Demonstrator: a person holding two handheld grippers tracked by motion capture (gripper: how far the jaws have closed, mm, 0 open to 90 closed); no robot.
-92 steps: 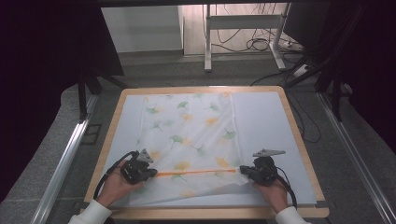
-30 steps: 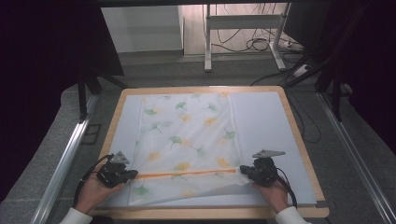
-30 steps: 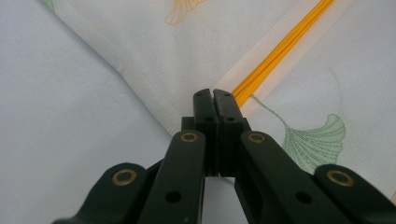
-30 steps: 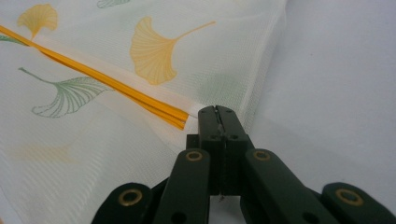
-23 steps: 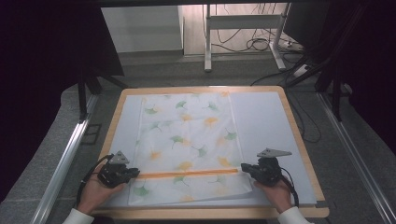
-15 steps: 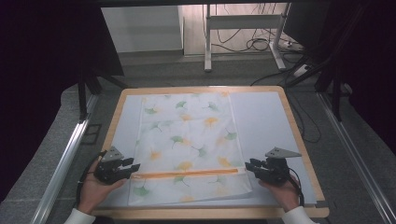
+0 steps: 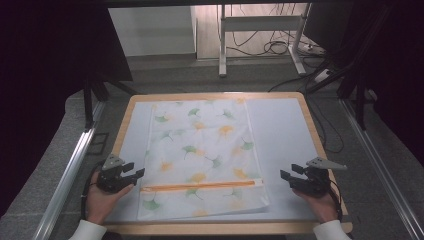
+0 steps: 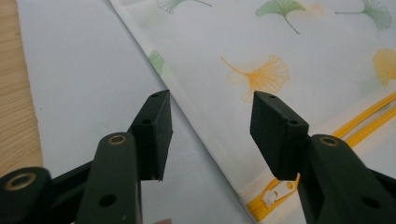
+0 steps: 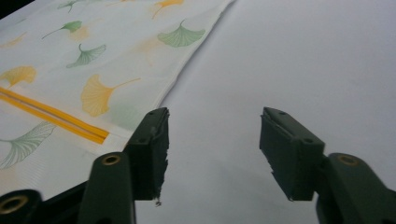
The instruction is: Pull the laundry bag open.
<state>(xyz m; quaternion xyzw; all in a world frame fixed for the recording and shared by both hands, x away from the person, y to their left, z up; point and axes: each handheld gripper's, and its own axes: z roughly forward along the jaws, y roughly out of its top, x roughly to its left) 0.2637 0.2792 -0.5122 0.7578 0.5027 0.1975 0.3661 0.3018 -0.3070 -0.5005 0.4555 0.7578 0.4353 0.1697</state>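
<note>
A white cloth bag (image 7: 200,155) printed with green and orange ginkgo leaves lies flat on the pale mat (image 7: 280,135). An orange zipper (image 7: 200,186) runs across its near end. My left gripper (image 7: 134,169) is open just off the zipper's left end. In the left gripper view the bag's edge (image 8: 196,121) and the zipper (image 8: 369,121) pass under my left gripper (image 8: 212,100) untouched. My right gripper (image 7: 289,171) is open over bare mat, right of the bag. The right gripper view shows my right gripper (image 9: 215,116) empty, the bag (image 9: 93,60) to its left. Both sets of jaws have just been opening.
The mat sits on a wooden board (image 7: 220,229) with a raised rim. Metal rails (image 7: 70,170) run along both sides of it. Desk legs and cables (image 7: 270,45) stand on the floor beyond the far edge. Bare mat lies to the right of the bag.
Both grippers have opened and let go of the zipper's ends. The right one has drawn off to the right onto bare mat. The bag's near end now lies flat.
</note>
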